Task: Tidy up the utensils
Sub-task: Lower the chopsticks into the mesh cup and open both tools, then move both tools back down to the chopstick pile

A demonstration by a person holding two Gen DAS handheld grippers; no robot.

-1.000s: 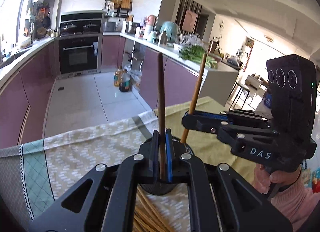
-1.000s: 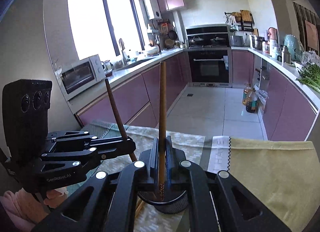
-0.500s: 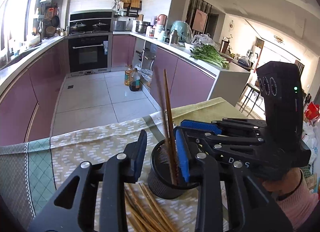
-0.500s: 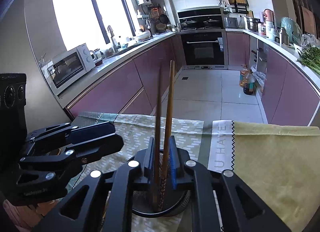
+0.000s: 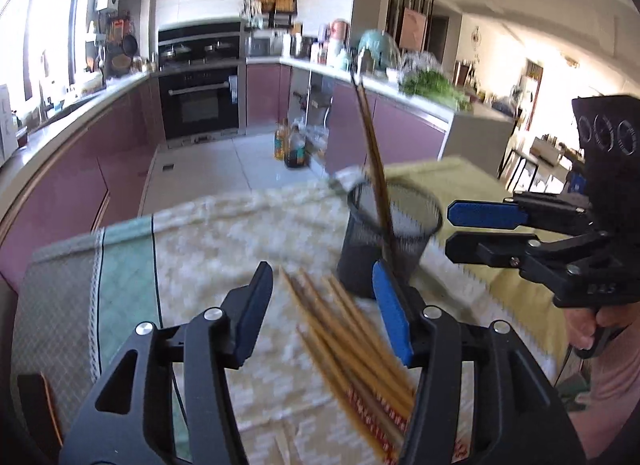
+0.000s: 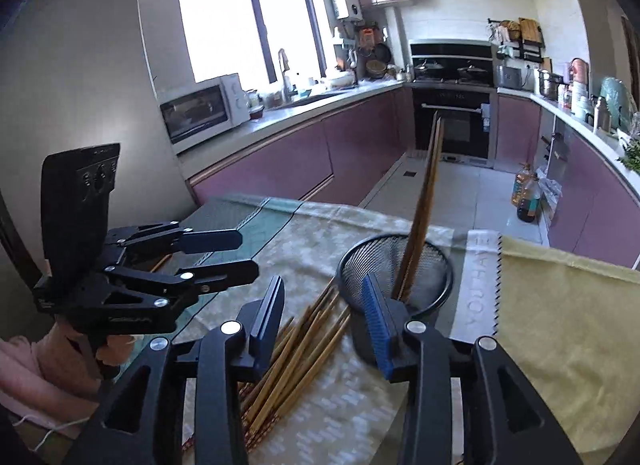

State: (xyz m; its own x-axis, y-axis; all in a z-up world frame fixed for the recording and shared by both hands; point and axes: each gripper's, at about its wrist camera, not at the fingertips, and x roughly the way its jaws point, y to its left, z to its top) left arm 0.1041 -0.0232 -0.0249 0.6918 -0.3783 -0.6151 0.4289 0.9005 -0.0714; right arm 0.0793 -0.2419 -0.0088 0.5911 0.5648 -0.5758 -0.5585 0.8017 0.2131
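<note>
A black mesh cup [image 5: 394, 225] stands on the clothed table with two chopsticks [image 5: 374, 163] leaning in it; it also shows in the right wrist view [image 6: 396, 277] with the chopsticks [image 6: 424, 209]. A pile of several loose chopsticks [image 5: 352, 349] lies on the cloth in front of the cup, also seen in the right wrist view [image 6: 296, 353]. My left gripper [image 5: 324, 309] is open and empty above the pile. My right gripper [image 6: 326, 309] is open and empty, just before the cup. Each gripper shows in the other's view, the right one [image 5: 484, 229] and the left one [image 6: 236, 255].
The table carries a patterned cloth [image 5: 224, 241] with a green band at the left and a yellow cloth [image 6: 560, 313] at the right. Purple kitchen cabinets [image 6: 320, 161], an oven [image 5: 200, 105] and oil bottles [image 5: 294, 145] on the floor lie beyond the table's far edge.
Both grippers let go of their chopsticks, which now stand in the cup. Both grippers opened and pulled back toward me, over the loose pile.
</note>
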